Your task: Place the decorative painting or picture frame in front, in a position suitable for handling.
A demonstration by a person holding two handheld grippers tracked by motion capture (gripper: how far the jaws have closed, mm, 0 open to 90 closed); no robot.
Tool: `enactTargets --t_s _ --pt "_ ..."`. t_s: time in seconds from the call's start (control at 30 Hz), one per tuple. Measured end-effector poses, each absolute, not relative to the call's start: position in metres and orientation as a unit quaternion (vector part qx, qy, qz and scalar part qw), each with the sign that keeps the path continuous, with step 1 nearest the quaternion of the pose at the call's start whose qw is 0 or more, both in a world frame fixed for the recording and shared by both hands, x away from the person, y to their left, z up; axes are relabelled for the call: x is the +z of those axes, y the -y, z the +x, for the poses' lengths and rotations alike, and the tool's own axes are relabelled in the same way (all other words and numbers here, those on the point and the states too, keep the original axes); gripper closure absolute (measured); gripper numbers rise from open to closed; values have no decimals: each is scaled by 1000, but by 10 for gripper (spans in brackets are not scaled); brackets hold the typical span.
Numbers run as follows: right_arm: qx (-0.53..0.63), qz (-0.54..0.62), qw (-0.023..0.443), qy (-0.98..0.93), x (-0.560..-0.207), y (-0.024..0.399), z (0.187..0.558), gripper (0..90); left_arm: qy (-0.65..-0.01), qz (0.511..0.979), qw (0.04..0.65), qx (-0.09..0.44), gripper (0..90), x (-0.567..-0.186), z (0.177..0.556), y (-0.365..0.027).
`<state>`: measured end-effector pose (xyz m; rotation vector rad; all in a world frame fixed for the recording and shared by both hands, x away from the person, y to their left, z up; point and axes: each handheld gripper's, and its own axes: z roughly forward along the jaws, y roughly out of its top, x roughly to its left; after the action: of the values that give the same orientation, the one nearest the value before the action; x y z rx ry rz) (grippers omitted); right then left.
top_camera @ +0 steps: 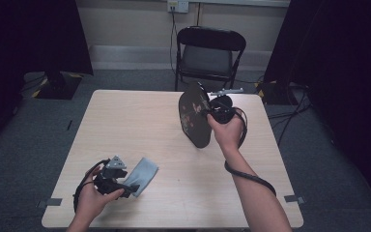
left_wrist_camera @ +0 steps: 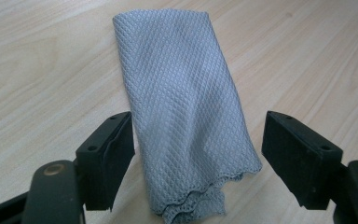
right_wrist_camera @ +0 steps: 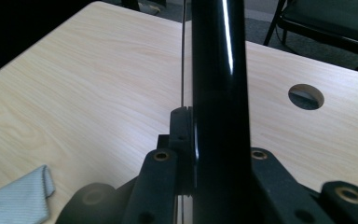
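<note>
two tools worked: the right tool (top_camera: 211, 114) clamped a black plate (top_camera: 193, 116) upright at 1 o'clock; the left tool (left_wrist_camera: 196, 154) stood open astride a grey cloth (left_wrist_camera: 186, 107) at 7 o'clock on the surface (top_camera: 174, 145).

My high view looks forward and down over the whole table (top_camera: 125, 125) from my side. The left gripper view sits close above the grey cloth (left_wrist_camera: 186, 112), facing down. The right gripper view looks level across the tabletop, sharing that cloth (right_wrist_camera: 14, 198).

Cloth (top_camera: 142, 175) left on table (top_camera: 135, 121) — plate (top_camera: 194, 116) right
</note>
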<state>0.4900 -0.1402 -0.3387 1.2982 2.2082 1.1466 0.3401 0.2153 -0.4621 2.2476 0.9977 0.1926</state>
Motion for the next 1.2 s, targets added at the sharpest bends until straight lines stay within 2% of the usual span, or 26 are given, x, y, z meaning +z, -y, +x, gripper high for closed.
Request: enactTargets --t_s 0.47,0.83,1.2 --pt "425 455 177 -762 -334 175 438 813 -379 860 331 79 252 -457 338 -213" --pt "443 449 187 -753 -354 219 378 812 -381 863 323 81 252 -458 339 -208" --pt "446 462 185 -745 -360 231 360 809 -381 865 317 79 252 -461 340 -204"
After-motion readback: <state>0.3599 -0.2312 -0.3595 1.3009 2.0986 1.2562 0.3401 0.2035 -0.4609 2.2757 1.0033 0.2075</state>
